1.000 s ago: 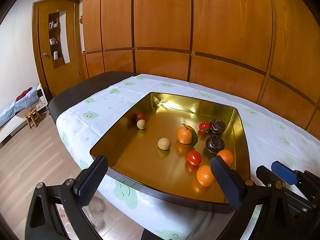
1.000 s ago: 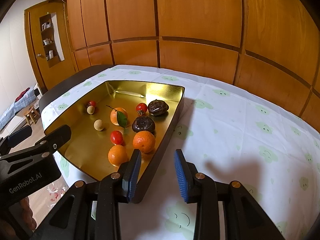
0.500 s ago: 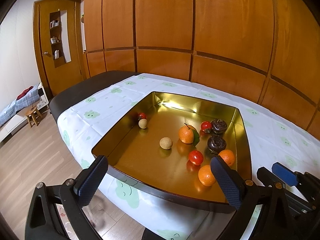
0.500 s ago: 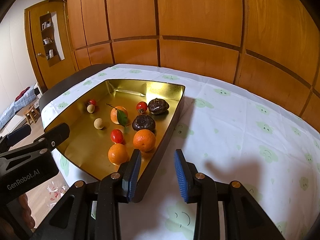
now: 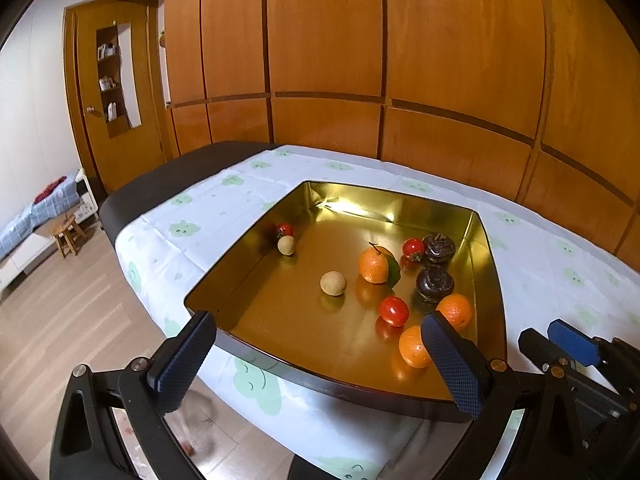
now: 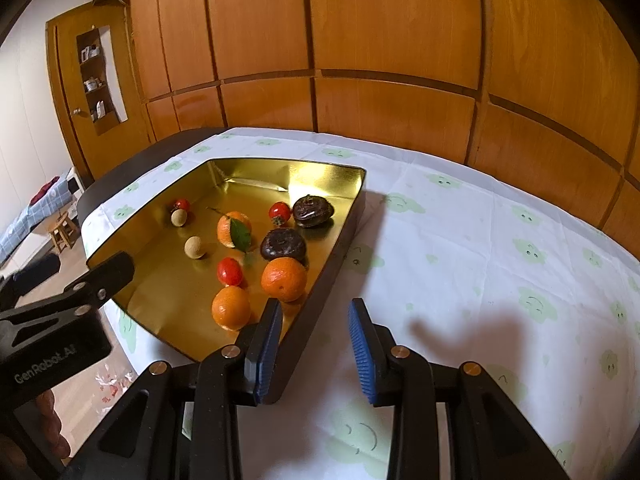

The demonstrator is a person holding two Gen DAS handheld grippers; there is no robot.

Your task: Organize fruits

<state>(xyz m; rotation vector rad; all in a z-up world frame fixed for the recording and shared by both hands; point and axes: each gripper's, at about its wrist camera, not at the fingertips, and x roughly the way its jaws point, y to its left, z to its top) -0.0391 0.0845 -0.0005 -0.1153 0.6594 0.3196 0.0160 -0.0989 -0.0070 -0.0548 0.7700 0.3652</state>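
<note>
Tray [image 5: 486, 256] holds oranges [image 5: 375, 265], tomatoes [image 5: 394, 311], dark fruits [image 5: 435, 281]; left tongs [image 5: 320, 356], right tongs [image 6: 316, 344] apart, empty.

Ahead of your left gripper [image 5: 322, 356], held wide, the near-left floor of the shallow gold metal tray [image 5: 256, 316] is bare. Only its dark near rim and one tan round fruit [image 5: 333, 283] farther in stand in the way. Oranges, red tomatoes and dark wrinkled fruits crowd the tray's right side. Ahead and right of your right gripper [image 6: 314, 350], the white tablecloth with green smiley faces [image 6: 480, 280] lies open. The tray's dark side wall [image 6: 336, 264] blocks passage leftward.
</note>
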